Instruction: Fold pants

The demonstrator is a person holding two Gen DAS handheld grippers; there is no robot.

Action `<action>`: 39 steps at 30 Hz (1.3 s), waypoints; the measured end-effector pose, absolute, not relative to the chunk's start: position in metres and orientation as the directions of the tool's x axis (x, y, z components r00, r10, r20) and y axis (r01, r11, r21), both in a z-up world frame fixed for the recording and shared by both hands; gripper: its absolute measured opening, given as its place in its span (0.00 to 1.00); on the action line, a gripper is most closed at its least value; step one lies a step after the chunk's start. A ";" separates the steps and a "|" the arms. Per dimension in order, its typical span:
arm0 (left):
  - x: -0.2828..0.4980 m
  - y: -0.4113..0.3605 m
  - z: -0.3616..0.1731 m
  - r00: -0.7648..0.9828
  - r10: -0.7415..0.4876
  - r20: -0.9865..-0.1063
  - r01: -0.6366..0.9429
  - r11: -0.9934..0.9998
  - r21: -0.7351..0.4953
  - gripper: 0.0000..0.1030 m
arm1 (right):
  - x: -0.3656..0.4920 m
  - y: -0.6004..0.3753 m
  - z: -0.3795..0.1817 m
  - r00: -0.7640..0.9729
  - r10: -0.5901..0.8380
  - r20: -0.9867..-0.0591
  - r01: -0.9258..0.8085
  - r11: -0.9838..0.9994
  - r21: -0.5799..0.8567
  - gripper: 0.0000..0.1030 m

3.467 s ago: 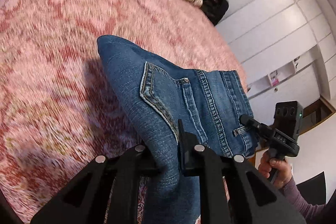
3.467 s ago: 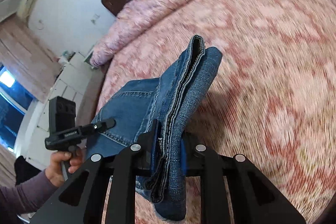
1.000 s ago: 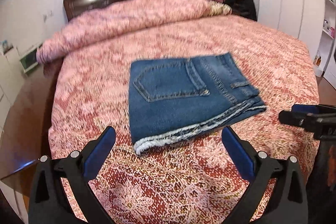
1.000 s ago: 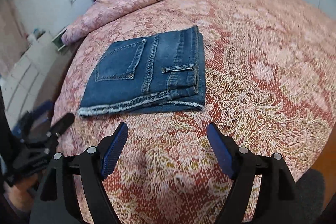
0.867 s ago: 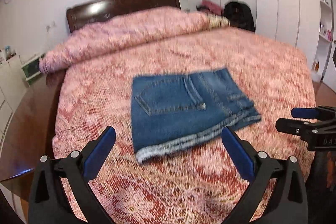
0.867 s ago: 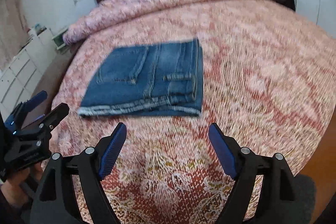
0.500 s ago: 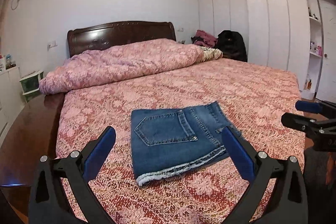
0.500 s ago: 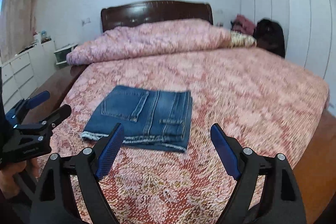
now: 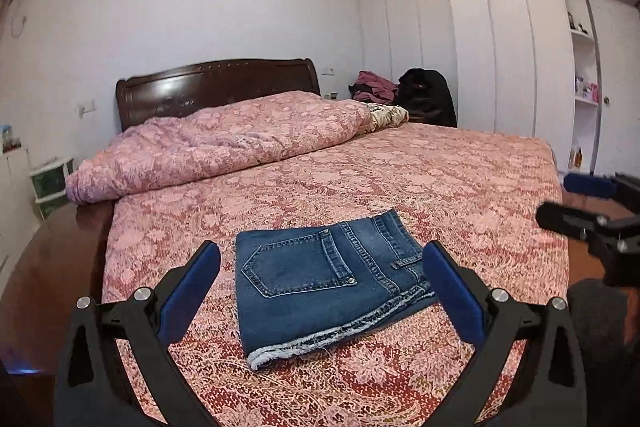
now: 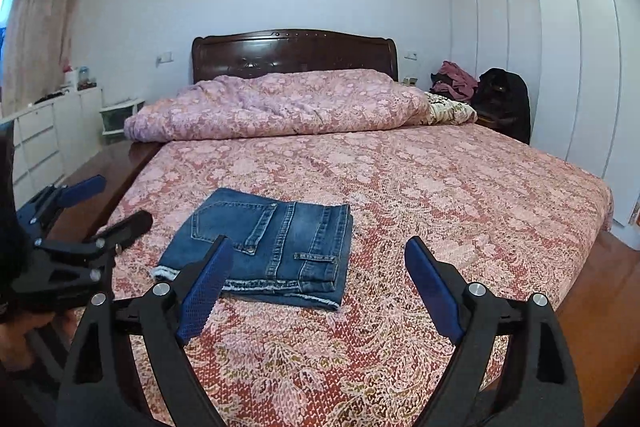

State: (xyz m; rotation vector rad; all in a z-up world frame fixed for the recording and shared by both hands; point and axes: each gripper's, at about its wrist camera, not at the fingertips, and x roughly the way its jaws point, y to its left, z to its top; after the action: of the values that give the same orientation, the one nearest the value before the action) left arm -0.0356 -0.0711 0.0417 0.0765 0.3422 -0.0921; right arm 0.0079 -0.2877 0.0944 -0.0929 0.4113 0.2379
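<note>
Folded pants (image 9: 320, 283) lie on the bed (image 9: 460, 187), quilt (image 9: 224, 139) behind.

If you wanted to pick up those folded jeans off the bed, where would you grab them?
Probably the thick stacked edge of the jeans nearest the camera, where the frayed hems lie. Come in low from the foot of the bed, one finger sliding under the stack, one on top, so all layers lift together.

Pants (image 9: 320, 279) released, flat; both grippers open, withdrawn.
</note>
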 end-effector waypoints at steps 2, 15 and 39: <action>-0.034 -0.068 0.044 0.938 -0.079 -0.337 0.097 0.995 0.037 0.98 | 0.008 -0.286 0.095 0.884 0.219 -0.412 -0.261 0.964 -0.046 0.84; -0.038 -0.066 0.045 0.938 -0.128 -0.322 0.133 0.991 -0.007 0.98 | 0.013 -0.289 0.090 0.879 0.199 -0.433 -0.236 0.971 -0.033 0.84; -0.036 -0.069 0.041 0.929 -0.141 -0.342 0.148 0.989 -0.005 0.98 | 0.016 -0.291 0.088 0.868 0.205 -0.452 -0.240 0.971 -0.020 0.84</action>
State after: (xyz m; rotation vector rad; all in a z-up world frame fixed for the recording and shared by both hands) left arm -0.0358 -0.0692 0.0409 0.0214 0.3484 -0.1481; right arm 0.0156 -0.2911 0.0881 -0.0758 0.4641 0.2331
